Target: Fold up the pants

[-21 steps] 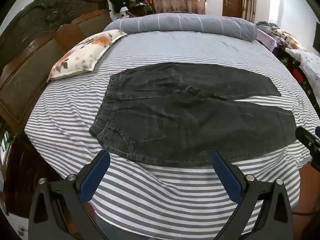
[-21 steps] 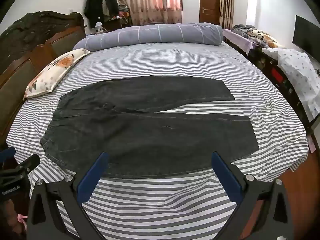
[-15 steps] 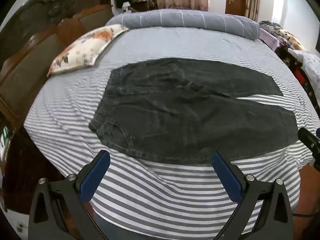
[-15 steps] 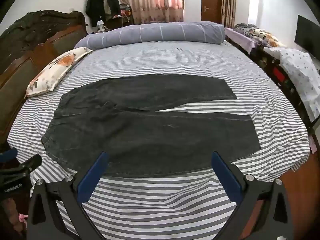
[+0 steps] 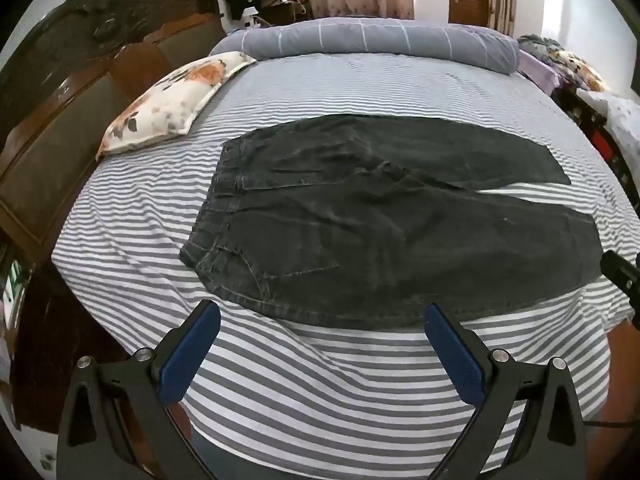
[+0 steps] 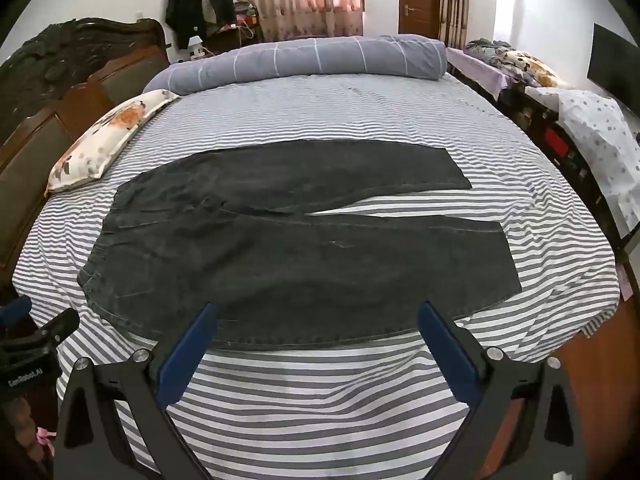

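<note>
Dark grey denim pants (image 5: 360, 224) lie spread flat on the striped bed, waistband to the left, both legs running right with a gap between the hems. They also show in the right wrist view (image 6: 288, 248). My left gripper (image 5: 318, 316) is open and empty, held above the near bed edge by the waist end. My right gripper (image 6: 316, 316) is open and empty, above the near edge by the nearer leg. Neither touches the pants.
A floral pillow (image 5: 176, 100) lies at the left by the dark wooden headboard (image 5: 60, 92). A rolled grey duvet (image 6: 304, 60) lies along the far side. A second bed with bedding (image 6: 592, 128) stands at the right. The striped sheet (image 5: 320, 392) hangs over the near edge.
Both grippers have risen and tilted slightly, so the bed sits a little lower in view. The pants have not moved. Both grippers stay open.
</note>
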`<act>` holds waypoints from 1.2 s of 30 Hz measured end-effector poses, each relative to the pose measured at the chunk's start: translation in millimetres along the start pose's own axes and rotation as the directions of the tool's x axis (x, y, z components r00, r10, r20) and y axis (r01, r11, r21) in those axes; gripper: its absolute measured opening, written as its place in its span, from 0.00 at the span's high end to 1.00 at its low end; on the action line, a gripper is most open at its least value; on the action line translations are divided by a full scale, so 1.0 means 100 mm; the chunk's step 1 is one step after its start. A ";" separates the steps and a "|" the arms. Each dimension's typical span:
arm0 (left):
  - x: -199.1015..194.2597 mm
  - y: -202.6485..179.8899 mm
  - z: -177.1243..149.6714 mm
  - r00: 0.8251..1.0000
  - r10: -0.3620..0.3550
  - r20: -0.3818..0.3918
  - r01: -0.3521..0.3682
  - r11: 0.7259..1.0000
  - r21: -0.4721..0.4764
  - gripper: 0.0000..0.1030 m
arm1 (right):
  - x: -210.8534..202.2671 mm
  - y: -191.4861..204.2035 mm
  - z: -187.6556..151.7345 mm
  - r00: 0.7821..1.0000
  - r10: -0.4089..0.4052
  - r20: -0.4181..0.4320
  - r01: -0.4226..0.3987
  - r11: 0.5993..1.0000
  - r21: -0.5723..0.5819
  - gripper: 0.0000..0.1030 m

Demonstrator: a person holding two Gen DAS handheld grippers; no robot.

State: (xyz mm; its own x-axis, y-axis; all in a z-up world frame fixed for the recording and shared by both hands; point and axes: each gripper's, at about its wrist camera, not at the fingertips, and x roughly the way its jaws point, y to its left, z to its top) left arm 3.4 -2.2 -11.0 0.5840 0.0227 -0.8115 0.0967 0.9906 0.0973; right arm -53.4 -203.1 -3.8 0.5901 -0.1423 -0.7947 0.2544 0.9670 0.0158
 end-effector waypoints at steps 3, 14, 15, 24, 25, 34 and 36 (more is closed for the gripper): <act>0.05 -0.01 -0.02 1.000 0.002 -0.002 -0.002 1.000 0.008 0.02 | 0.03 -0.01 -0.01 1.000 0.002 -0.007 -0.002 1.000 0.007 0.04; 0.07 -0.05 -0.05 1.000 -0.012 0.026 0.011 1.000 0.019 0.02 | 0.07 -0.05 -0.03 1.000 -0.005 -0.014 0.005 1.000 0.013 0.04; 0.07 -0.06 -0.05 1.000 -0.015 0.028 0.014 1.000 0.022 0.02 | 0.07 -0.05 -0.04 1.000 -0.005 -0.015 0.006 1.000 0.013 0.04; 0.09 -0.03 -0.02 0.999 -0.020 0.025 0.019 0.999 0.031 0.02 | 0.12 -0.07 -0.06 1.000 -0.012 -0.021 0.012 1.000 0.018 0.04; 0.10 -0.03 -0.02 1.000 -0.018 0.025 0.017 0.999 0.030 0.02 | 0.12 -0.08 -0.06 1.000 -0.011 -0.022 0.012 1.000 0.020 0.04; 0.19 -0.06 -0.08 1.000 -0.020 -0.010 0.020 0.999 0.025 0.02 | 0.13 -0.09 -0.09 0.999 -0.014 -0.032 0.014 1.000 0.024 0.04; 0.21 -0.06 -0.09 1.000 -0.020 -0.016 0.020 1.000 0.022 0.02 | 0.14 -0.10 -0.09 0.999 -0.013 -0.038 0.014 1.000 0.027 0.04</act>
State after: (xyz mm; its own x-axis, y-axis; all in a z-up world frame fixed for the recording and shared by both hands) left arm 7.9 -6.4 -33.5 0.5693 0.0054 -0.8221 0.1263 0.9875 0.0939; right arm -54.7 -212.4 -21.1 0.5574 -0.1463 -0.8172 0.2831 0.9589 0.0214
